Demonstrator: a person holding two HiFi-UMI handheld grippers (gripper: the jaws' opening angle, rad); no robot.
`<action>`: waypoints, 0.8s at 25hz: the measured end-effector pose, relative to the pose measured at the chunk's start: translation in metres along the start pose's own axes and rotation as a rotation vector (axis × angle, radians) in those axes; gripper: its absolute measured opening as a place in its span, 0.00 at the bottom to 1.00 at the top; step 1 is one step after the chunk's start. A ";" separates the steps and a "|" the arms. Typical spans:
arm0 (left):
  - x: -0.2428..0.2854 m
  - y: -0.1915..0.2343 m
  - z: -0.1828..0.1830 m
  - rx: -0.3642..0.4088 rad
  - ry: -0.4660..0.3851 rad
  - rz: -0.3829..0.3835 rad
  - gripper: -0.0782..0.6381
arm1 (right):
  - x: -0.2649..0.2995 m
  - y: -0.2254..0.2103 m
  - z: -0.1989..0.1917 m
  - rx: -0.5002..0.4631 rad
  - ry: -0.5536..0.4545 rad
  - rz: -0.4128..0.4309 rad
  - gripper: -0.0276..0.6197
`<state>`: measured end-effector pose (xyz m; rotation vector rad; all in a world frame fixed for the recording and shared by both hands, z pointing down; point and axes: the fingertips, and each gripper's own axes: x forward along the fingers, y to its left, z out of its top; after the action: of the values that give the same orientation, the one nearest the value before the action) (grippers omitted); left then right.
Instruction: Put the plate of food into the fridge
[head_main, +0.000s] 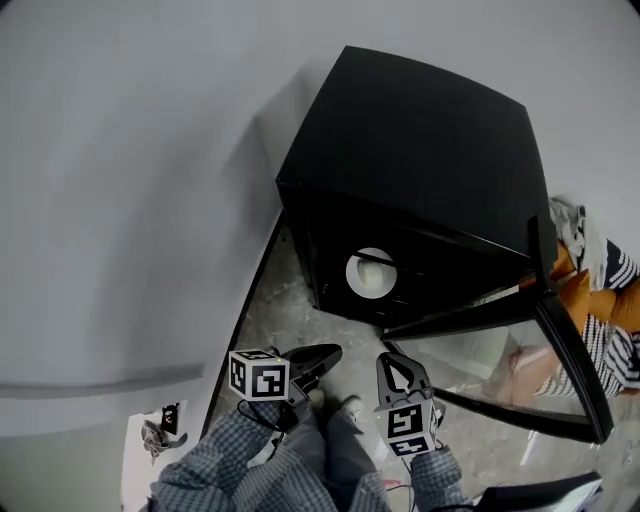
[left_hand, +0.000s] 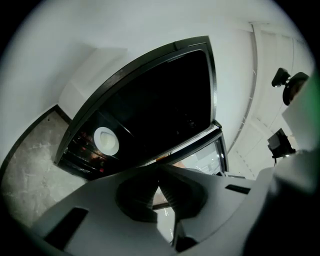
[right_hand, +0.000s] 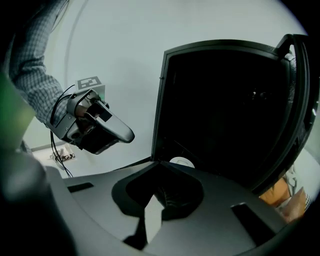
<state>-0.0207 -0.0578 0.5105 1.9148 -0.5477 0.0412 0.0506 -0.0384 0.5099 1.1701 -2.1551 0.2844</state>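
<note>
A black mini fridge (head_main: 420, 150) stands on the floor with its glass door (head_main: 520, 350) swung open to the right. A white plate (head_main: 371, 272) of pale food sits on a shelf inside; it also shows as the plate (left_hand: 106, 140) and the plate (right_hand: 181, 162). My left gripper (head_main: 330, 352) and right gripper (head_main: 392, 362) hover in front of the fridge, below the opening and apart from the plate. Both are shut with nothing between the jaws: left gripper (left_hand: 159, 170), right gripper (right_hand: 158, 164). In the right gripper view the left gripper (right_hand: 102, 131) hangs at the left.
A grey wall with a dark baseboard (head_main: 250, 300) runs left of the fridge. Speckled floor (head_main: 290, 310) lies in front. Striped and orange cloth (head_main: 600, 270) lies to the right behind the door. A printed sheet (head_main: 150, 435) lies at lower left.
</note>
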 end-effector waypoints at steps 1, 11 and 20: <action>-0.004 -0.011 0.004 0.024 -0.003 -0.005 0.12 | -0.008 0.000 0.005 0.015 -0.013 0.001 0.05; -0.025 -0.096 0.020 0.233 0.001 -0.021 0.12 | -0.058 -0.016 0.056 0.175 -0.139 -0.036 0.05; -0.032 -0.151 0.042 0.294 -0.078 -0.061 0.12 | -0.092 -0.012 0.096 0.247 -0.257 0.005 0.05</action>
<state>0.0008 -0.0379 0.3528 2.2266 -0.5589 0.0073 0.0525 -0.0301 0.3767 1.4044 -2.3968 0.4334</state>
